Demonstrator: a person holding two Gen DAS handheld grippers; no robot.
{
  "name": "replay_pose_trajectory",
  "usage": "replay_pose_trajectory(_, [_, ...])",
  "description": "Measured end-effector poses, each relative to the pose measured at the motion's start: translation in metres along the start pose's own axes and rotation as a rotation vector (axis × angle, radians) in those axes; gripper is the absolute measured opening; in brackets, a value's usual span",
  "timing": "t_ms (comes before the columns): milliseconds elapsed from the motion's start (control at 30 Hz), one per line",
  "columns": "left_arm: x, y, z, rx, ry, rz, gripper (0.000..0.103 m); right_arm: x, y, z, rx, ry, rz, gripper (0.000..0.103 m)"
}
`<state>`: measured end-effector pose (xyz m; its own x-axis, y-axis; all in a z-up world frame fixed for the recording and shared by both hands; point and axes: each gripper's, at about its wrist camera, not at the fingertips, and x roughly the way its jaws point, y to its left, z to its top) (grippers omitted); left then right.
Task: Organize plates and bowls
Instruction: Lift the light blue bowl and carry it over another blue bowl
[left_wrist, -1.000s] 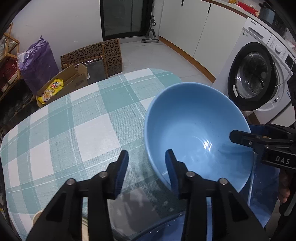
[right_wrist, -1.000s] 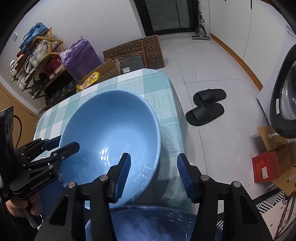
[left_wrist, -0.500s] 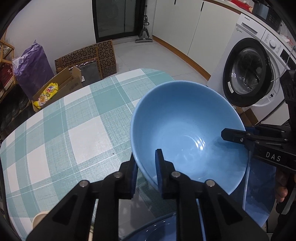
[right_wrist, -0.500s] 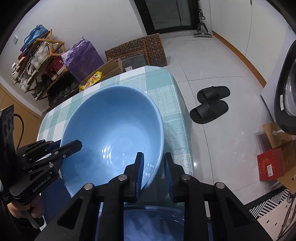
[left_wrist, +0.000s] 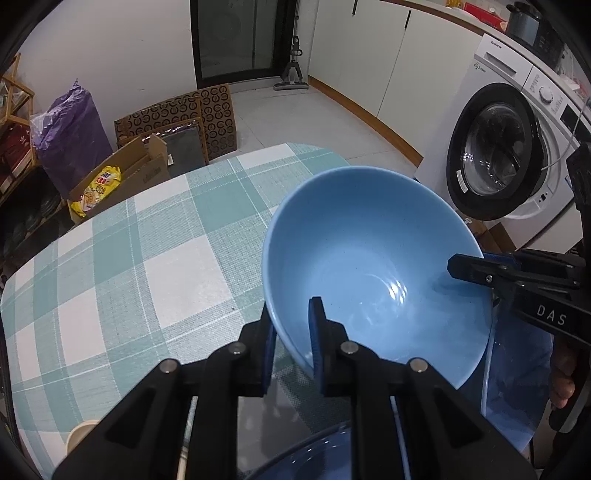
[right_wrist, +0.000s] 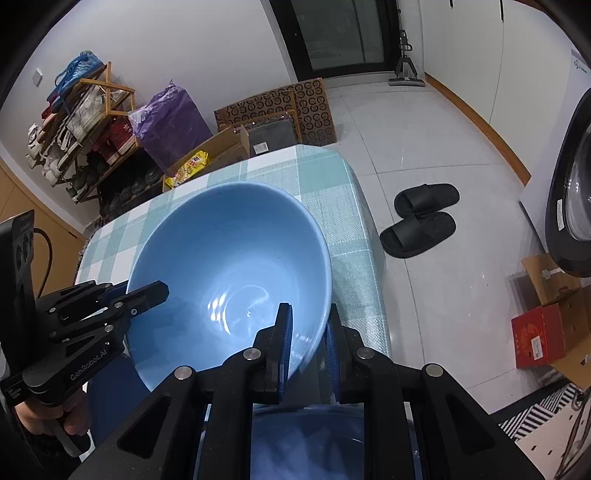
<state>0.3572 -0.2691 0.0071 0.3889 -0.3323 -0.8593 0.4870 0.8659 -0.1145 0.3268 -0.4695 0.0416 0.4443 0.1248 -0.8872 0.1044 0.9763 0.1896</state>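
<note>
Both grippers had just clamped shut on the light blue bowl (left_wrist: 373, 258), the left gripper (left_wrist: 291, 339) and right gripper (right_wrist: 308, 332) pinching opposite rims over the checked table (left_wrist: 147, 266). The bowl was empty, tilted. The grasp looked done; next, a level, synchronised lift toward the darker blue dish (right_wrist: 295, 443) below

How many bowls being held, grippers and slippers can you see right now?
Bowl: 1
Grippers: 2, the left gripper and the right gripper, each clamped on the bowl's rim
Slippers: 2
Total: 5
</note>
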Motion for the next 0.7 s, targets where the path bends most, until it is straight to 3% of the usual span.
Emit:
replay_pose_trajectory(367, [-0.027,-0.005,0.009,0.016,-0.054,0.011,0.015,-0.028,0.008,0.007,-0.008,-0.054,0.002,0.017])
replay_pose_trajectory(700, [-0.073,-0.015,0.006,0.033,-0.103,0.015,0.015,-0.081,0.021,0.000,-0.023,-0.095,0.004,0.017])
